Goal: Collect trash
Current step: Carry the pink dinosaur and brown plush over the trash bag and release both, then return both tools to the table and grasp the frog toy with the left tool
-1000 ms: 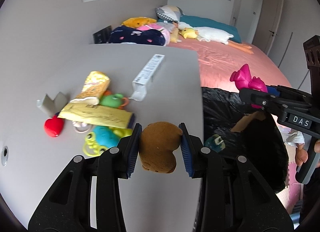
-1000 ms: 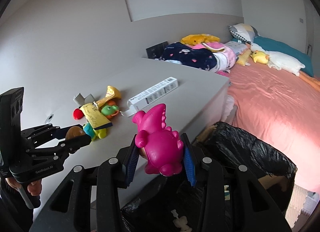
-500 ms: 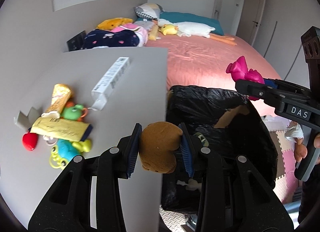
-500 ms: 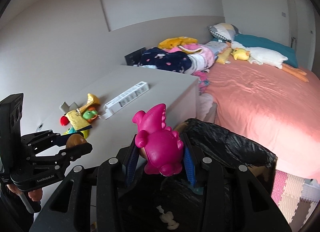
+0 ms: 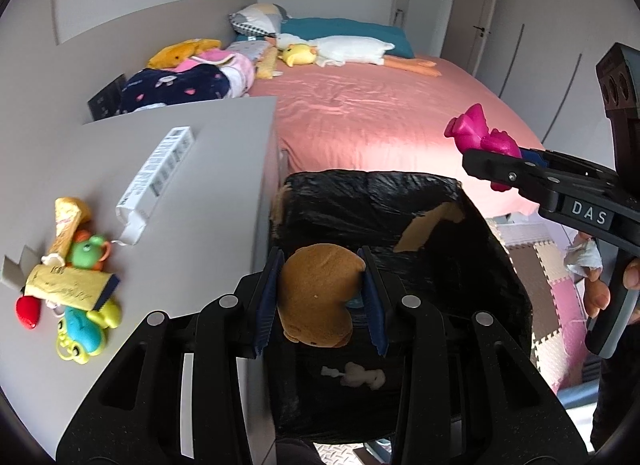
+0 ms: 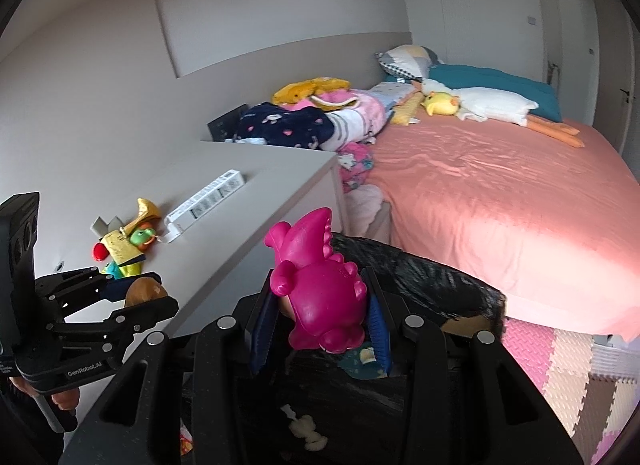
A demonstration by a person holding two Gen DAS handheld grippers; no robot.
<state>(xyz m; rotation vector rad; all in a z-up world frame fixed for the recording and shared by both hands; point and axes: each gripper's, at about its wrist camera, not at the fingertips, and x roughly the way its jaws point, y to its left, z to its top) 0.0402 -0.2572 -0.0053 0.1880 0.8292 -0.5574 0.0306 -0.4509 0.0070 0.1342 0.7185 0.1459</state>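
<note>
My left gripper is shut on a brown plush toy and holds it over the open black trash bag beside the grey table. My right gripper is shut on a magenta dinosaur toy and holds it above the same bag. The right gripper also shows in the left wrist view, and the left gripper in the right wrist view. White scraps lie inside the bag.
On the table lie a white box, a gold wrapper, a yellow packet, small green, blue and red toys and a grey scrap. A pink bed with plush toys and pillows stands behind. Foam floor mats lie to the right.
My left gripper has carried the brown plush to the right, off the table edge and over the bag. My right gripper has moved over the bag with the dinosaur toy.
</note>
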